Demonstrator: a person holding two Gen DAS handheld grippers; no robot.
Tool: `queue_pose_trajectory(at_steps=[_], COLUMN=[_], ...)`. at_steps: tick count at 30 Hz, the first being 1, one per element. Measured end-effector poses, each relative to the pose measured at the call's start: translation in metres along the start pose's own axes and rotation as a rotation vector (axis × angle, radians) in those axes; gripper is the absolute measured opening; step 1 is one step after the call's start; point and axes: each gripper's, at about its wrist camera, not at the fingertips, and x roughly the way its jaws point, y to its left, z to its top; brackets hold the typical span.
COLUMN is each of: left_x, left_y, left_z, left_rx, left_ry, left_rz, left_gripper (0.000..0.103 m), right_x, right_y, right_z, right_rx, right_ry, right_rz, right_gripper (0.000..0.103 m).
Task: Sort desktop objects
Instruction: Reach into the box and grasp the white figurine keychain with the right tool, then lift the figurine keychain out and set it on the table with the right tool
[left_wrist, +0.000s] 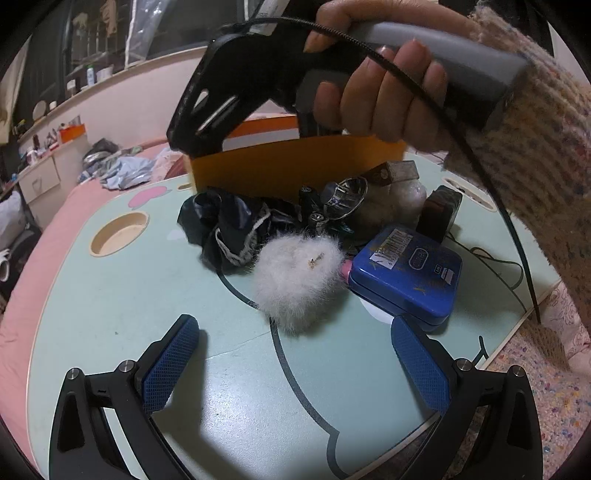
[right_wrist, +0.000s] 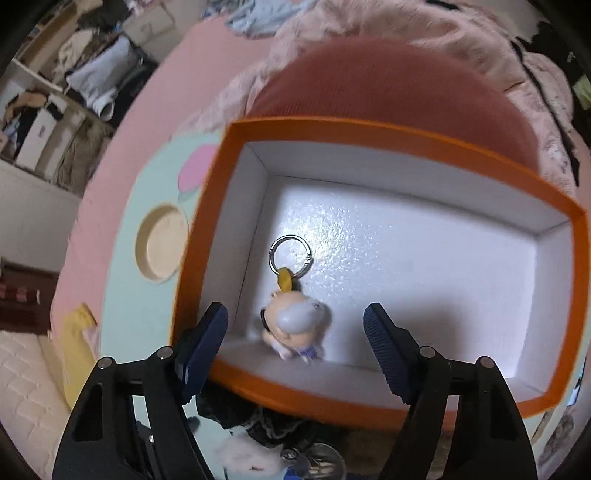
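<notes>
My left gripper (left_wrist: 291, 334) is open low over the mint-green table (left_wrist: 147, 314), just short of a white fluffy pompom (left_wrist: 295, 280). A blue tin (left_wrist: 406, 269), black cloth (left_wrist: 229, 225), batteries (left_wrist: 314, 218) and a dark case (left_wrist: 439, 210) are piled behind the pompom. The orange box (left_wrist: 295, 166) stands at the back. A person's hand (left_wrist: 388, 92) holds the right gripper's handle above it. My right gripper (right_wrist: 295, 321) points steeply down into the orange box (right_wrist: 369, 127), open. A small figure keychain (right_wrist: 291, 328) with a metal ring (right_wrist: 290, 256) lies on the white floor between the fingers, untouched.
A round recess (left_wrist: 120, 232) sits in the table's left part, beside the box (right_wrist: 162, 243). Pink bedding (left_wrist: 44, 258) surrounds the table. A black cable (left_wrist: 495, 206) hangs from the right handle over the table's right edge. A knitted sleeve (left_wrist: 546, 147) fills the right side.
</notes>
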Motion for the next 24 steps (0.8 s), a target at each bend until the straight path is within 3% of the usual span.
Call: queue_pose_trajectory(at_steps=[1, 3, 4, 5, 11, 15, 20, 24], left_x=[0.0, 0.0, 0.0, 0.0, 0.0, 0.0, 0.0, 0.0], left_y=[0.0, -0.001, -0.001, -0.002, -0.002, -0.003, -0.003, -0.003], left_z=[0.0, 0.001, 0.002, 0.002, 0.002, 0.001, 0.001, 0.001], left_rx=[-0.001, 0.0, 0.001, 0.001, 0.002, 0.002, 0.002, 0.002], left_ry=[0.001, 0.0, -0.001, -0.001, -0.002, -0.002, -0.002, -0.002], left_rz=[-0.001, -0.001, 0.0, 0.0, 0.0, 0.0, 0.001, 0.002], left_gripper=[0.103, 0.103, 0.103, 0.103, 0.103, 0.103, 0.103, 0.103], right_x=[0.005, 0.001, -0.002, -0.004, -0.016, -0.052, -0.113, -0.131], right_y=[0.001, 0.005, 0.005, 0.005, -0.001, -0.021, -0.035, -0.03], right_z=[0.0, 0.001, 0.001, 0.0, -0.002, -0.011, -0.057, -0.102], right_rx=[-0.002, -0.019, -0.012, -0.007, 0.01, 0.044, 0.01, -0.045], right_ry=[0.01, -0.021, -0.024, -0.026, -0.064, -0.208, -0.356, -0.414], right_rz=[-0.012, -0.08, -0.068, -0.058, -0.064, -0.019, 0.013, 0.002], right_gripper=[0.075, 0.058, 0.052, 0.038, 0.038, 0.038, 0.038, 0.038])
